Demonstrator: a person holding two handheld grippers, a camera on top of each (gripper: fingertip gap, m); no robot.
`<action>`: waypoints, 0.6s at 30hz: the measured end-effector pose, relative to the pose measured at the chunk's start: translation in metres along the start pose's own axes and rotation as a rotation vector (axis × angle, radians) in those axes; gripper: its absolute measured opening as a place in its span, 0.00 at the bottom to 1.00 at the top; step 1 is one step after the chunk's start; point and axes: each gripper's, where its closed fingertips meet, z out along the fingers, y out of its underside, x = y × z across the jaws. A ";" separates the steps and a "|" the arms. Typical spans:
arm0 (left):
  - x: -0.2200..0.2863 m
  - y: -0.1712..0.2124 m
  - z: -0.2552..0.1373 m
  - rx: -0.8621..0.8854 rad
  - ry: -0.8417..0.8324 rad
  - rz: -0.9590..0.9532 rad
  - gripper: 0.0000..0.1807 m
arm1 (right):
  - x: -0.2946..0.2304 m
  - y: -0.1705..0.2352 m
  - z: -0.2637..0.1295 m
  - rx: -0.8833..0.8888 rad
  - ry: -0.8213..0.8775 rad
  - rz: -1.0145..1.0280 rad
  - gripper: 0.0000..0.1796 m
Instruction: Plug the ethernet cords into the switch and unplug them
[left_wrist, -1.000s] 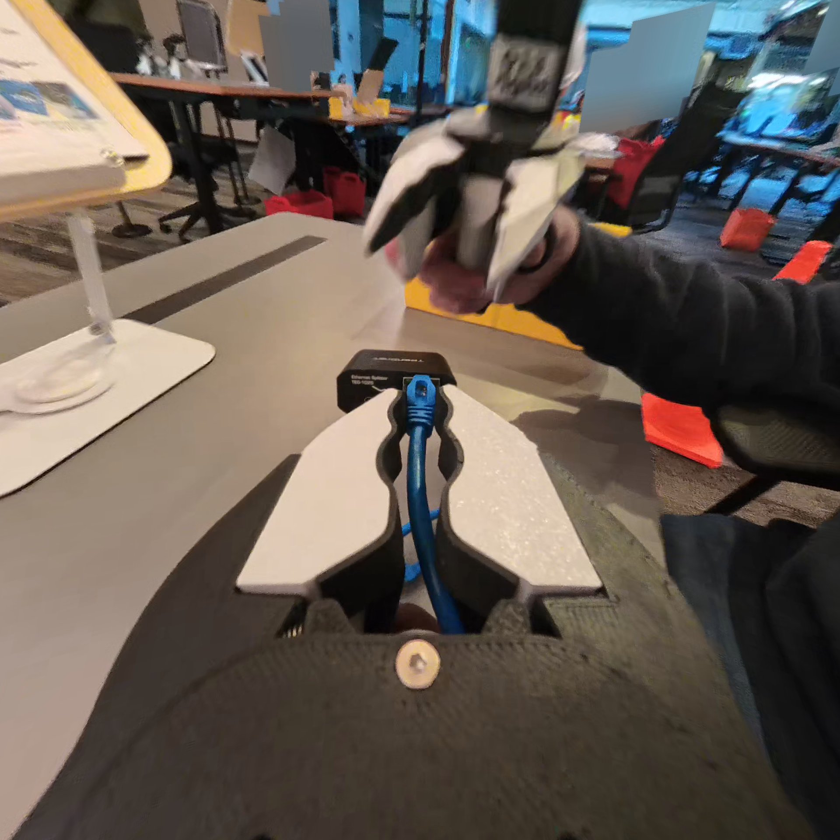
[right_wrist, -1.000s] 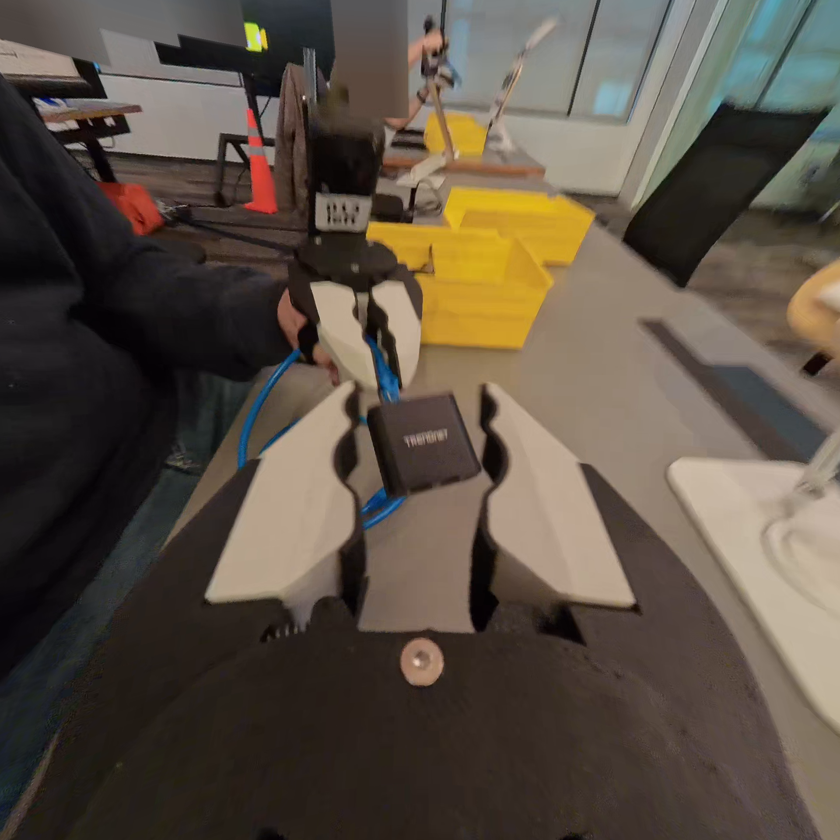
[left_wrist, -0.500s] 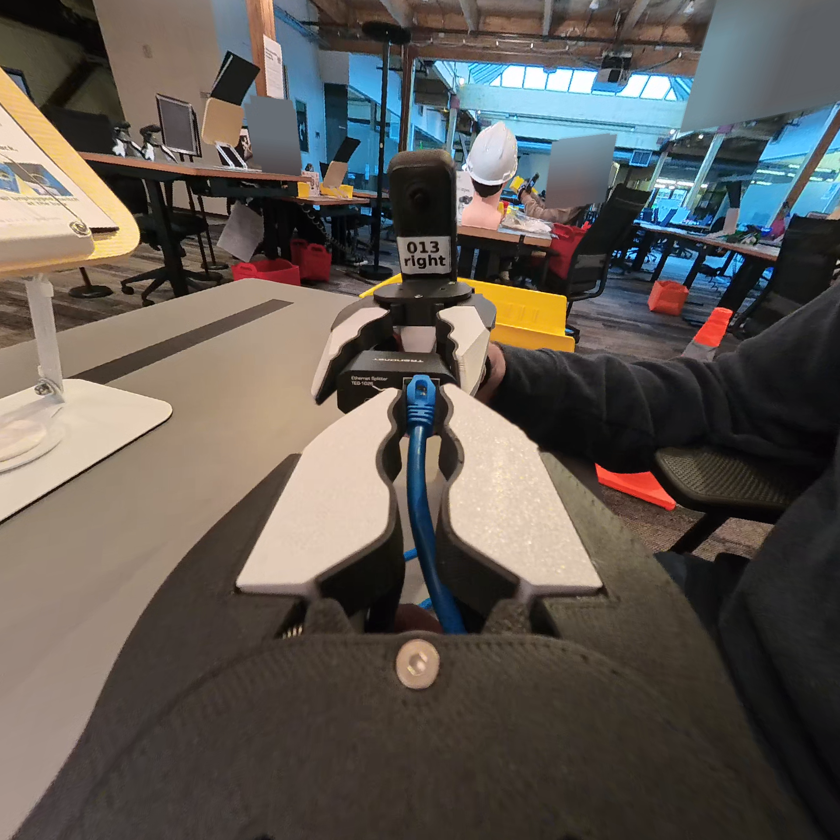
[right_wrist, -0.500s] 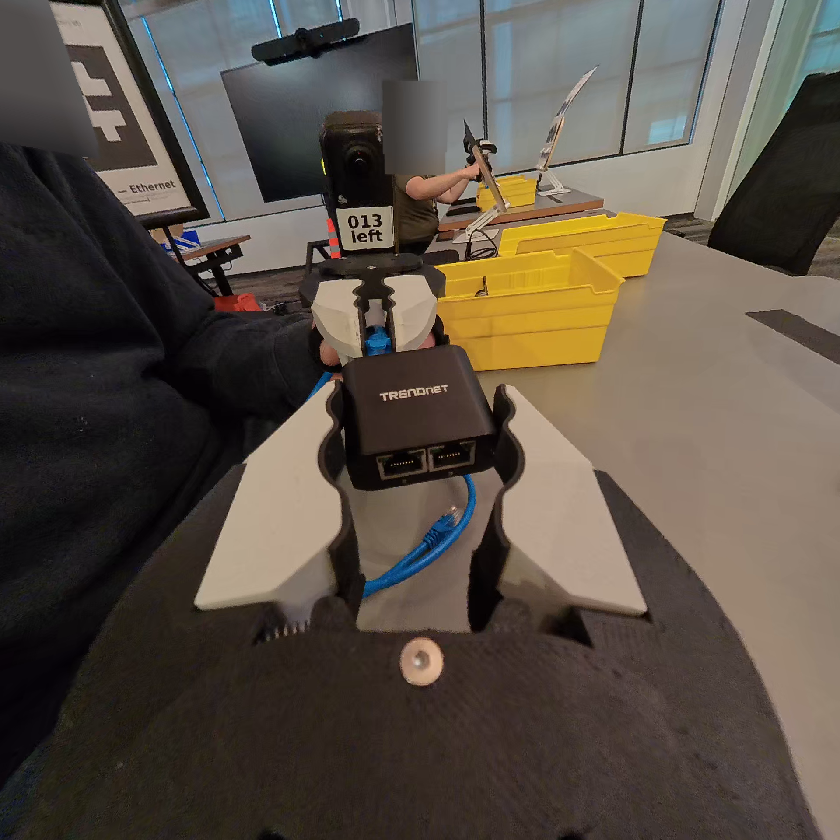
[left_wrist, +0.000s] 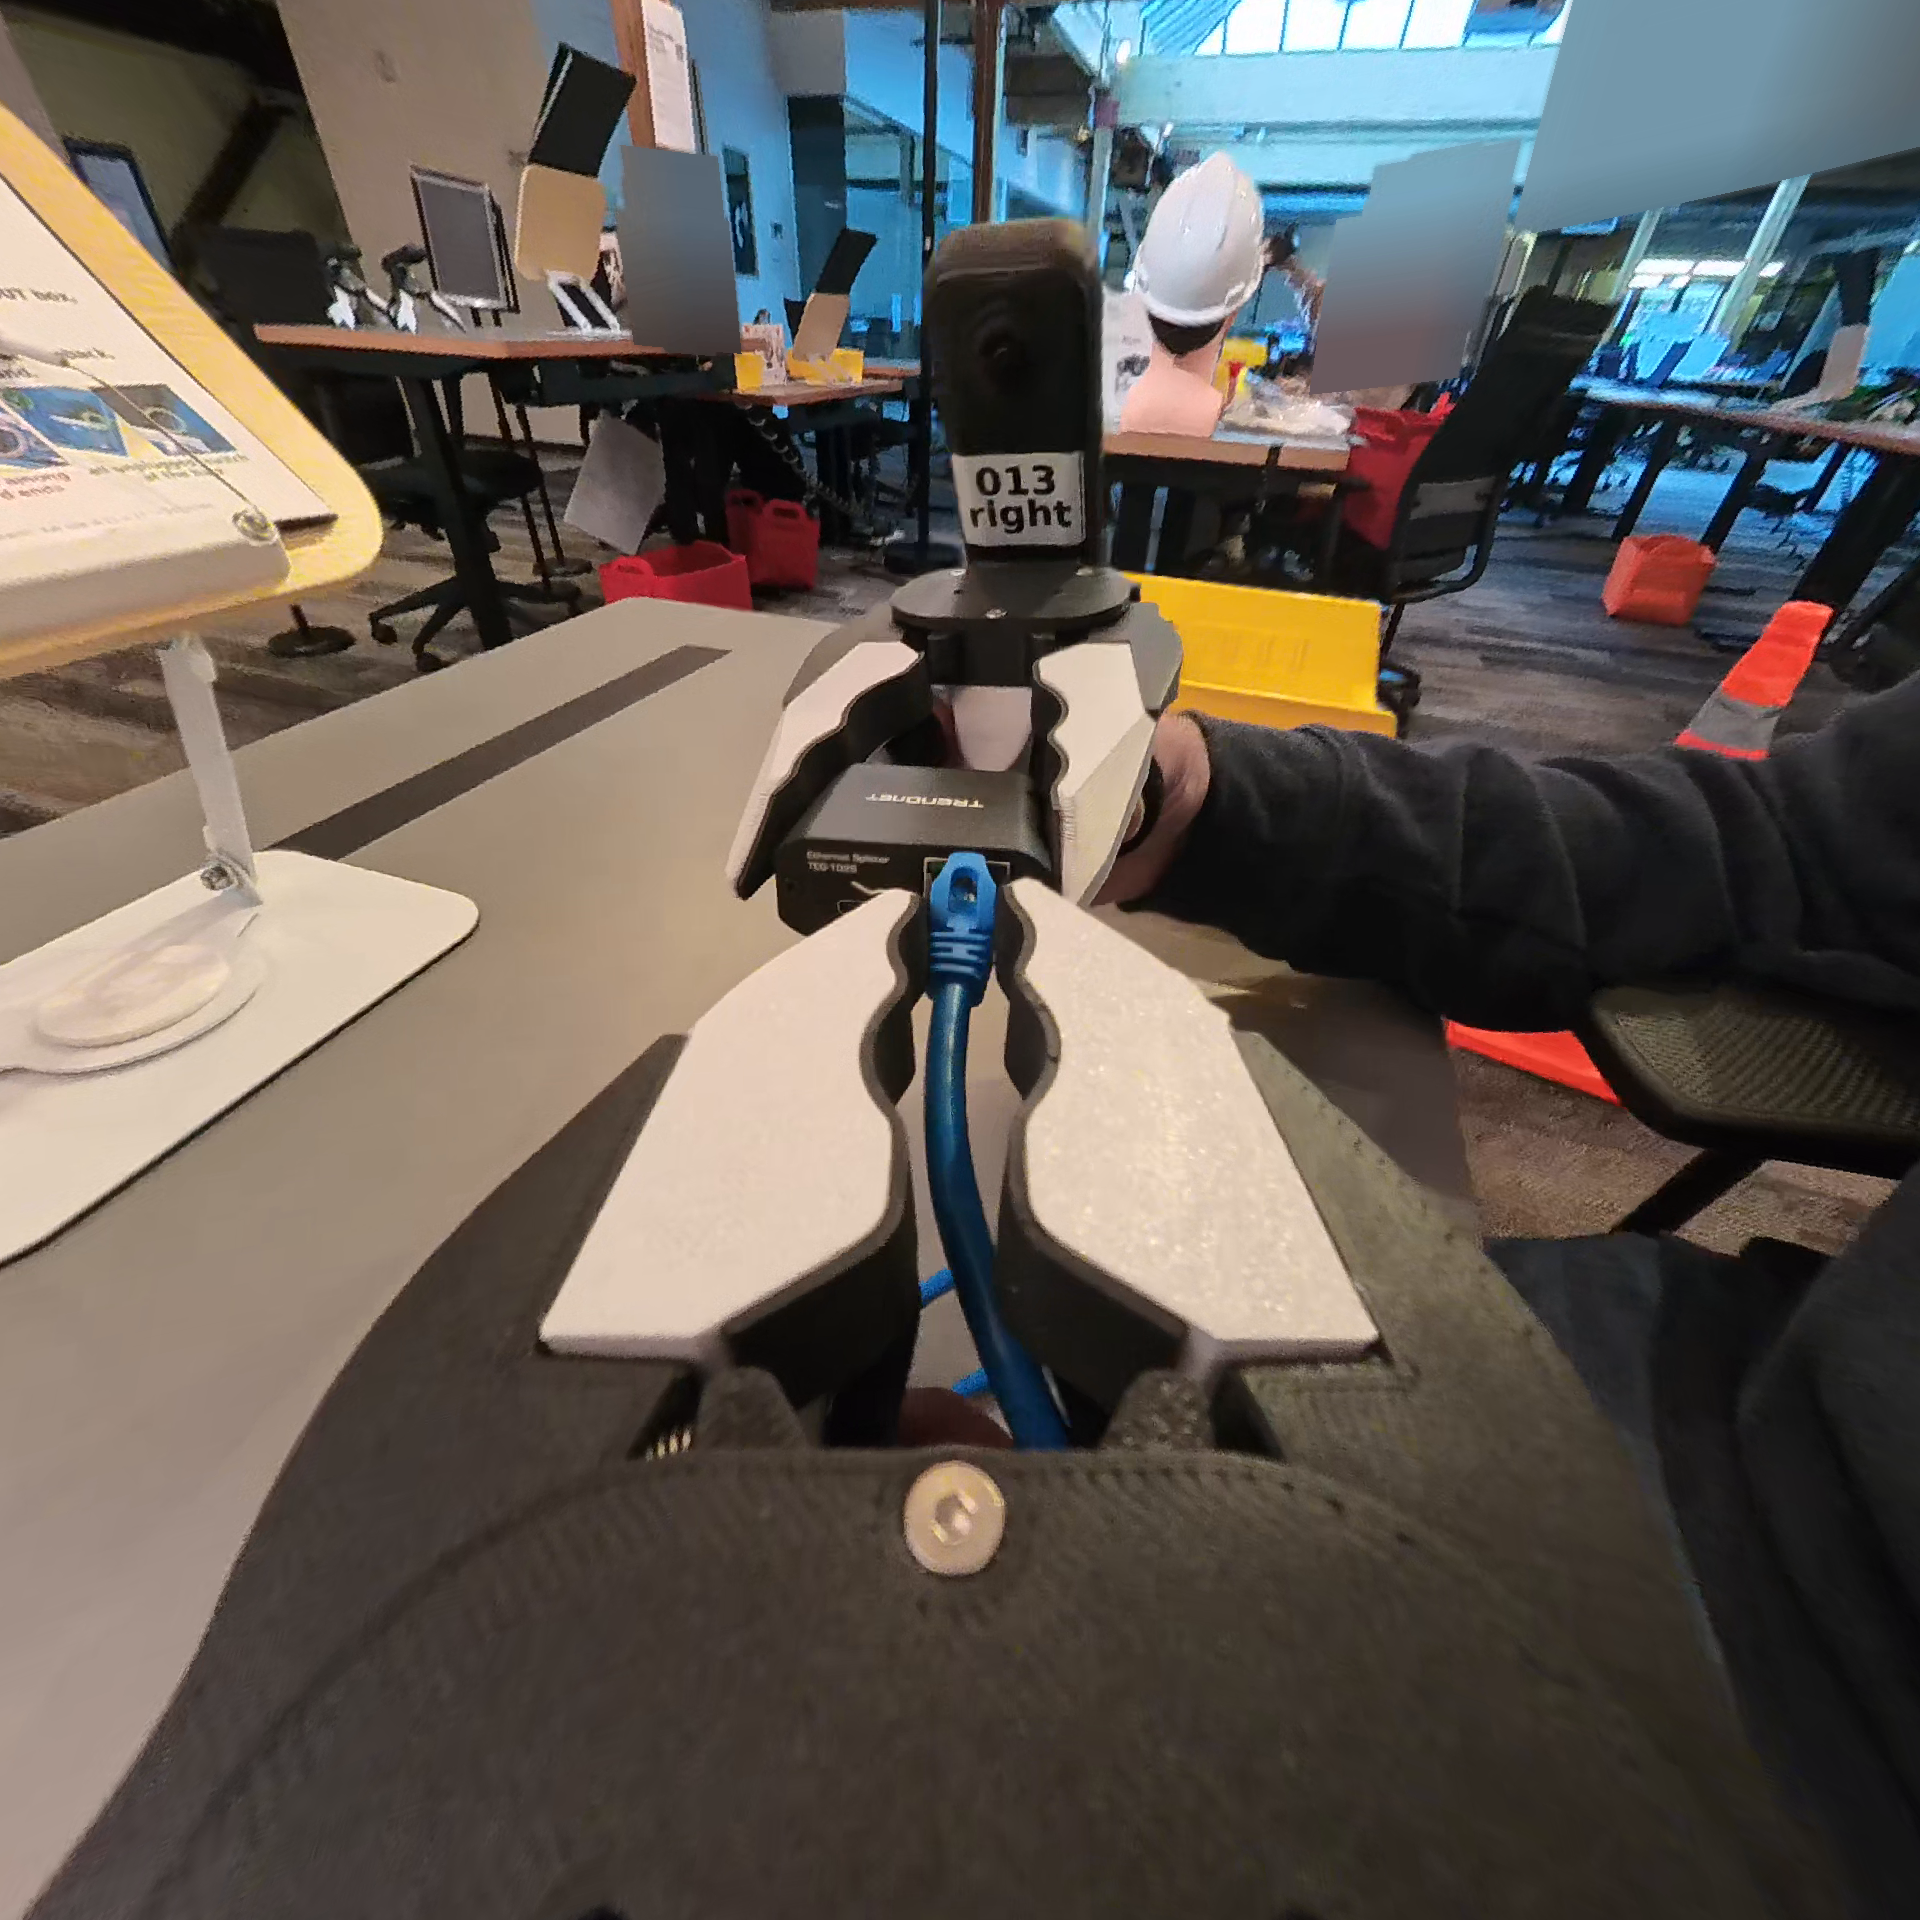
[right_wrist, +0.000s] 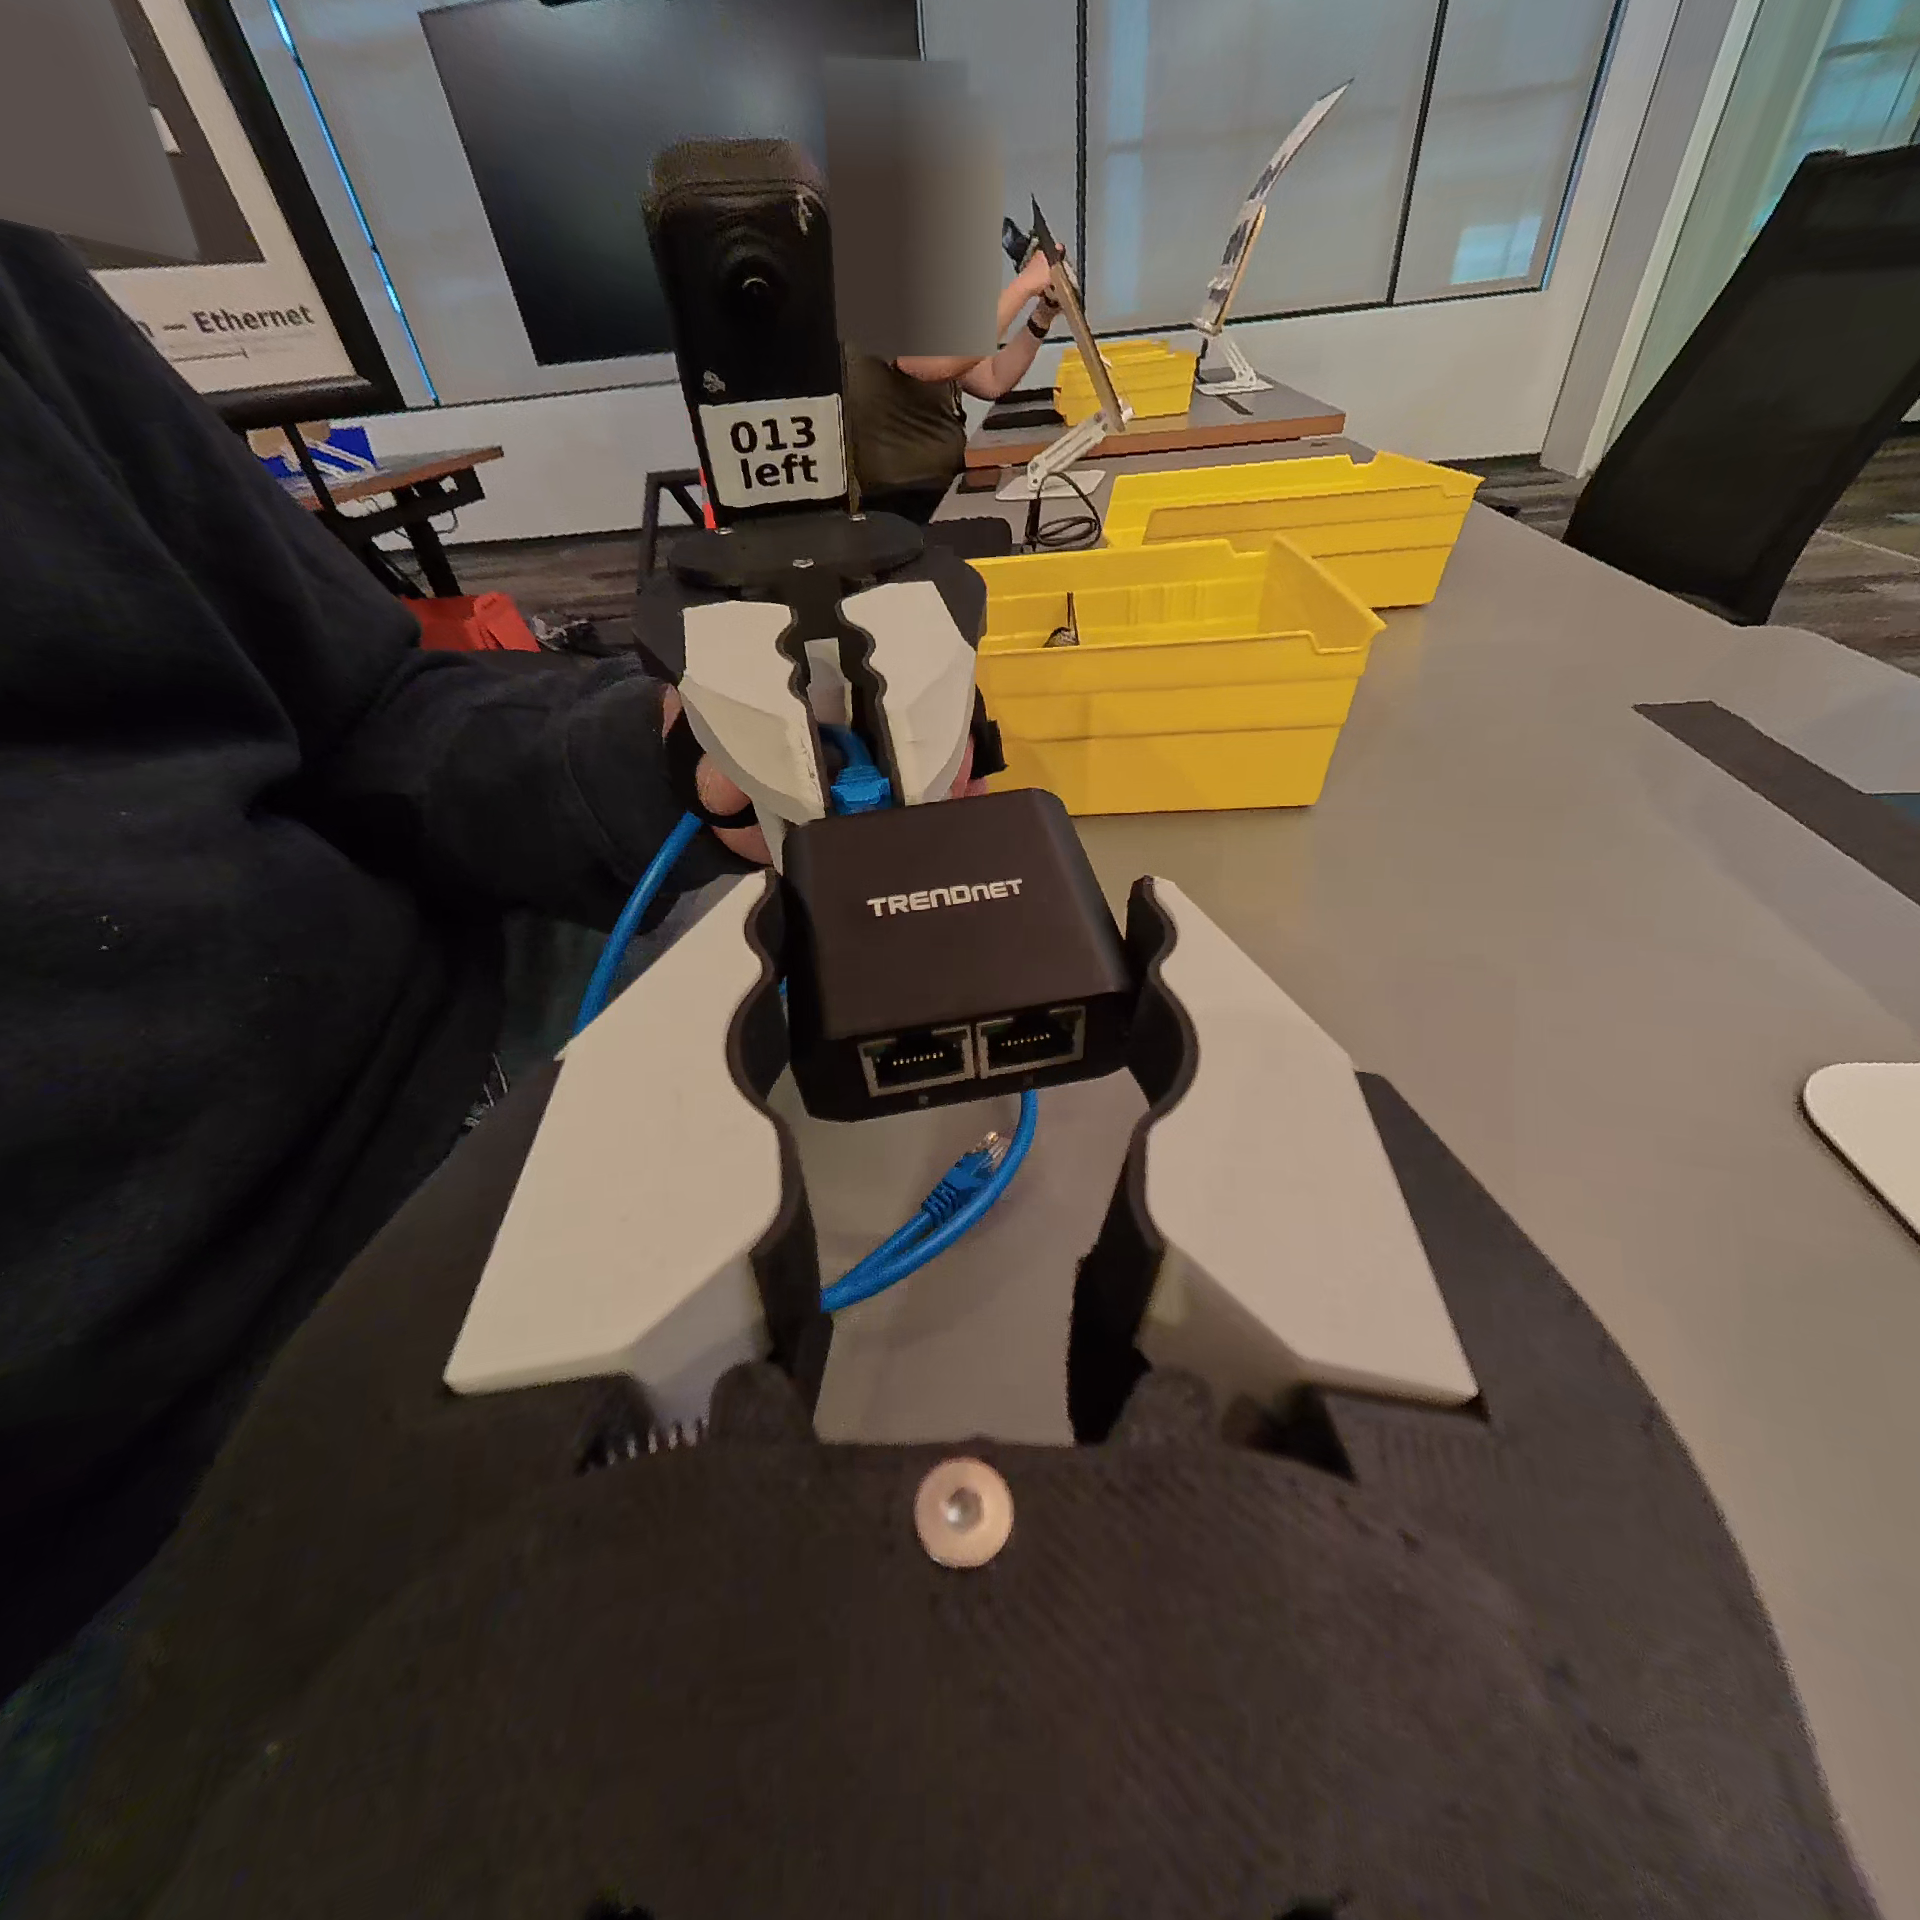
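Observation:
A small black switch (right_wrist: 935, 966) sits between the fingers of my right gripper (right_wrist: 956, 904), which is shut on its sides just above the grey table (right_wrist: 1507, 935). Two empty ports (right_wrist: 914, 1055) face the right wrist camera. My left gripper (left_wrist: 961, 904) is shut on a blue ethernet cord (left_wrist: 956, 1091), just behind its plug (left_wrist: 961, 914), which sits at the port on the switch's (left_wrist: 914, 821) opposite face. The right gripper (left_wrist: 925, 831) shows beyond it. The left gripper (right_wrist: 847, 769) also shows in the right wrist view. The cord's other plug (right_wrist: 971, 1169) lies loose on the table under the switch.
Two yellow bins (right_wrist: 1164, 707) stand on the table behind the left gripper. A white stand base (left_wrist: 208, 987) with a tilted sign board sits on the table's other side. The person's dark sleeves (left_wrist: 1507, 862) reach in over the near table edge. My left and right fingertips are right by each other.
One second ago my right gripper was open and raised; it came down level and closed on the switch. The left gripper has kept hold of the cord at the port.

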 end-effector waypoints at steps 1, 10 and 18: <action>0.001 -0.001 0.002 -0.020 -0.004 0.014 0.07 | -0.001 -0.001 -0.002 0.014 -0.015 0.002 0.36; -0.017 0.012 -0.001 -0.171 -0.122 0.010 0.16 | 0.013 0.006 -0.012 -0.037 0.048 -0.010 0.36; -0.016 0.018 -0.002 -0.214 -0.135 0.059 0.11 | 0.013 0.002 -0.010 -0.055 0.049 -0.029 0.36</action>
